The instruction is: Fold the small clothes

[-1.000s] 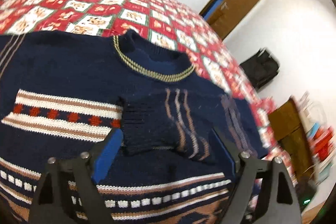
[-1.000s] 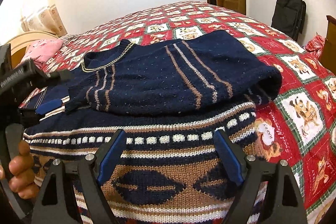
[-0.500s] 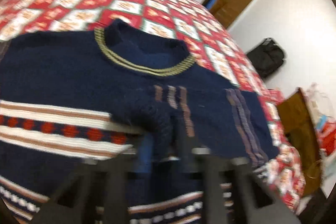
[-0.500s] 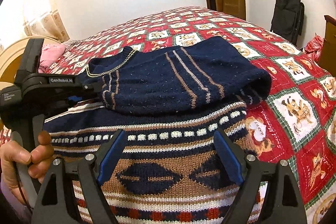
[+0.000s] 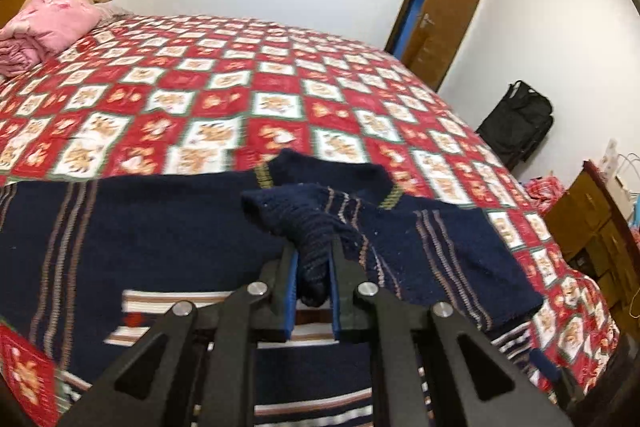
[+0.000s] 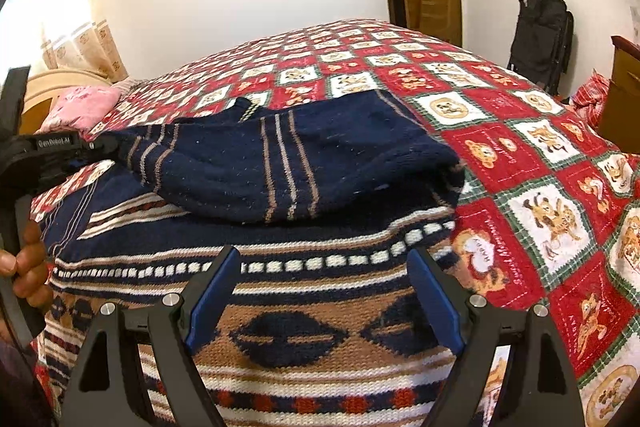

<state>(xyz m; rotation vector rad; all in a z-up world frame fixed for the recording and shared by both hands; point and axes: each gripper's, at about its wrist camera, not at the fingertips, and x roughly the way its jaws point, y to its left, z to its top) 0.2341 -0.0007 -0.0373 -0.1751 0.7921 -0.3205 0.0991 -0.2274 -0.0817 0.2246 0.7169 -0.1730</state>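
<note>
A navy knitted sweater [image 5: 140, 227] with white, brown and red bands lies flat on the bed. Its right sleeve [image 6: 304, 163] is folded across the chest. My left gripper [image 5: 314, 259] is shut on the sleeve cuff [image 5: 308, 227] and holds it lifted off the sweater body. In the right wrist view the left gripper [image 6: 108, 145] shows at the left edge, held by a hand [image 6: 24, 267]. My right gripper [image 6: 324, 267] stands open above the patterned hem [image 6: 288, 335], with nothing between its fingers.
The bed carries a red and white checked quilt [image 5: 240, 87]. A pink pillow [image 5: 48, 23] lies at the headboard. A black bag [image 5: 520, 123] leans on the wall by a brown door [image 5: 448, 11]. Wooden furniture [image 5: 592, 223] stands at the right.
My left gripper closed on the sleeve cuff, then lifted it and tilted upward, so more of the bed shows. My right gripper stayed open and nearly still.
</note>
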